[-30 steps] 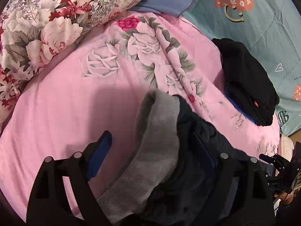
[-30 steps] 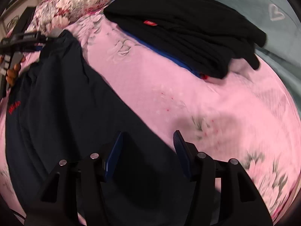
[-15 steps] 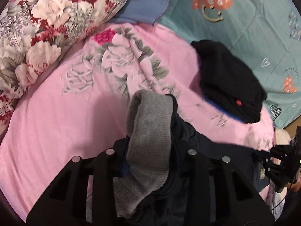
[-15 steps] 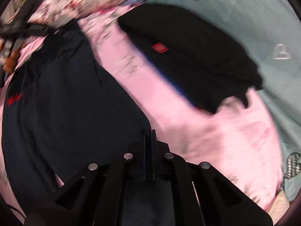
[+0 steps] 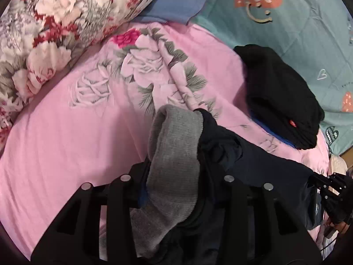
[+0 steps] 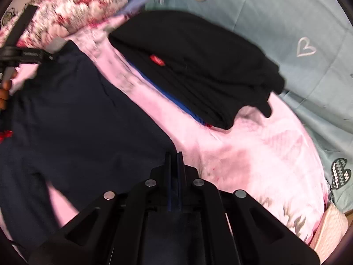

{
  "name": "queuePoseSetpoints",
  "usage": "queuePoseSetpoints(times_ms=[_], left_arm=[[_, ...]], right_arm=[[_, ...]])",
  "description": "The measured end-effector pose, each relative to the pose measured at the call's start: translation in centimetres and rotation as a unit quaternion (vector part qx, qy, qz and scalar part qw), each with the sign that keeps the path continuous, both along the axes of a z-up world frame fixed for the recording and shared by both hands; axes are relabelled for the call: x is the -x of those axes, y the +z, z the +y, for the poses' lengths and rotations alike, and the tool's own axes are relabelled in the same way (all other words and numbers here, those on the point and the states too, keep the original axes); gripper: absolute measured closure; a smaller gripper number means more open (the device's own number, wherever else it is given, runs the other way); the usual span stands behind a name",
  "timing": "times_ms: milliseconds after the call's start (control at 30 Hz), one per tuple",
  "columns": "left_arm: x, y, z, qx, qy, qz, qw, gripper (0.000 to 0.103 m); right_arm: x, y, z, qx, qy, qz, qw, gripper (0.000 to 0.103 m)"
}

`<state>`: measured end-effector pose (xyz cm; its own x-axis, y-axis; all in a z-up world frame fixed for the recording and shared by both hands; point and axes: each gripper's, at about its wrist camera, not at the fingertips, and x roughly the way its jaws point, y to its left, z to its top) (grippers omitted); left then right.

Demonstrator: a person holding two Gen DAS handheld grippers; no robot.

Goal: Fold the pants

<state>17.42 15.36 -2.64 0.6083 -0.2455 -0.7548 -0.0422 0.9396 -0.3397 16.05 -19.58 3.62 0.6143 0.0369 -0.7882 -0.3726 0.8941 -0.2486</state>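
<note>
Presently: left gripper [image 5: 176,176] clamped on pants [image 6: 77,121] waistband [image 5: 174,154]; right gripper [image 6: 174,172] pinched pants hem; on pink sheet [image 5: 66,132].

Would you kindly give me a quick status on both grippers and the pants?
Left gripper shut on the pants' grey waistband. Right gripper shut on the navy pants edge. Black garment pile lies alongside, apart from the pants.
</note>
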Motion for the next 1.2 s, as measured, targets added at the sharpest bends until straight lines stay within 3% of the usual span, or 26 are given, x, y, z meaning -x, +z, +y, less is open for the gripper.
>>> queuePoseSetpoints(times_ms=[233, 367, 400, 500, 533, 600, 667, 800, 867, 1067, 1200], left_arm=[[6.7, 5.1, 1.2, -0.039, -0.074, -0.101, 0.9914, 0.062], [13.2, 5.6, 3.6, -0.055, -0.114, -0.130, 0.9834, 0.058], [14.8, 5.1, 4.0, -0.068, -0.120, -0.129, 0.9820, 0.053], [17.9, 1.7, 5.9, -0.113, -0.113, -0.091, 0.9829, 0.024], [18.5, 0.6, 6.8, -0.111, -0.109, -0.071, 0.9853, 0.023], [19.5, -1.5, 8.9, -0.062, -0.096, -0.019, 0.9933, 0.022], [20.5, -2.1, 10.2, -0.018, -0.078, 0.001, 0.9968, 0.023], [21.7, -1.9, 10.2, 0.087, -0.088, 0.021, 0.9920, 0.023], [21.2, -2.2, 9.6, 0.121, -0.085, 0.036, 0.9884, 0.023], [18.8, -2.4, 9.1, 0.184, -0.059, 0.043, 0.9803, 0.023], [19.6, -1.6, 9.4, 0.186, -0.070, 0.019, 0.9799, 0.023]], right_arm=[[13.1, 4.7, 1.7, -0.023, 0.027, -0.059, 0.998, 0.099], [19.4, 4.0, 5.4, -0.036, 0.052, -0.067, 0.996, 0.099], [20.9, 3.2, 6.1, -0.046, 0.058, -0.059, 0.995, 0.099], [22.5, -0.5, 8.8, -0.044, 0.073, -0.023, 0.996, 0.099], [22.9, -1.8, 9.4, -0.045, 0.075, -0.004, 0.996, 0.099], [23.1, -3.8, 9.9, -0.053, 0.071, 0.023, 0.996, 0.098], [23.4, -4.5, 10.0, -0.058, 0.063, 0.032, 0.996, 0.098], [23.1, -3.6, 9.3, -0.082, 0.048, 0.031, 0.995, 0.098], [23.3, -3.3, 9.4, -0.083, 0.044, 0.027, 0.995, 0.098], [23.5, -3.7, 9.4, -0.094, 0.035, 0.031, 0.994, 0.098], [23.5, -3.3, 8.7, -0.113, 0.031, 0.035, 0.992, 0.098]])
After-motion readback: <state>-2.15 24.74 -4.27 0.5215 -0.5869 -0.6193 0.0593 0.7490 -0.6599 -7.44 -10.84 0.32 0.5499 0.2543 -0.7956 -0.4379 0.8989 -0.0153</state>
